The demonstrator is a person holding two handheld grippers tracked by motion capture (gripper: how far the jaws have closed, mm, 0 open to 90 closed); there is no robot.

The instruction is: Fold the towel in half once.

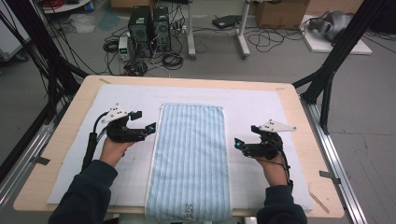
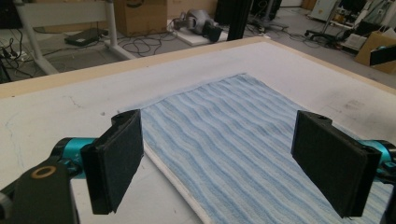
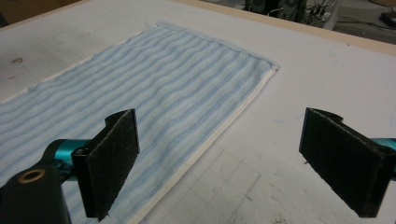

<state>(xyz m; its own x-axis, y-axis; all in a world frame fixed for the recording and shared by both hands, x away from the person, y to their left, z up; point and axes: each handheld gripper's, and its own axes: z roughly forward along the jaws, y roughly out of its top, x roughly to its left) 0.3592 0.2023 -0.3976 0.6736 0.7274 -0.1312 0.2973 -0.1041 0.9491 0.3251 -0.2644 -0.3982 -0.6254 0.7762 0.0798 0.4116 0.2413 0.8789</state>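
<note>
Left claw and right claw, both with jaws apart and holding nothing, flank a striped blue towel lying flat along the middle of the bench; each should probably clamp its near long edge evenly.

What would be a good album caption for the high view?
Two hand-held grippers, left and right, flank a blue striped towel, jaws open.

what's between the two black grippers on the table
The long blue striped towel lies flat between the left gripper and the right gripper, on the white mat. The high view shows it; neither gripper touches it.
</note>
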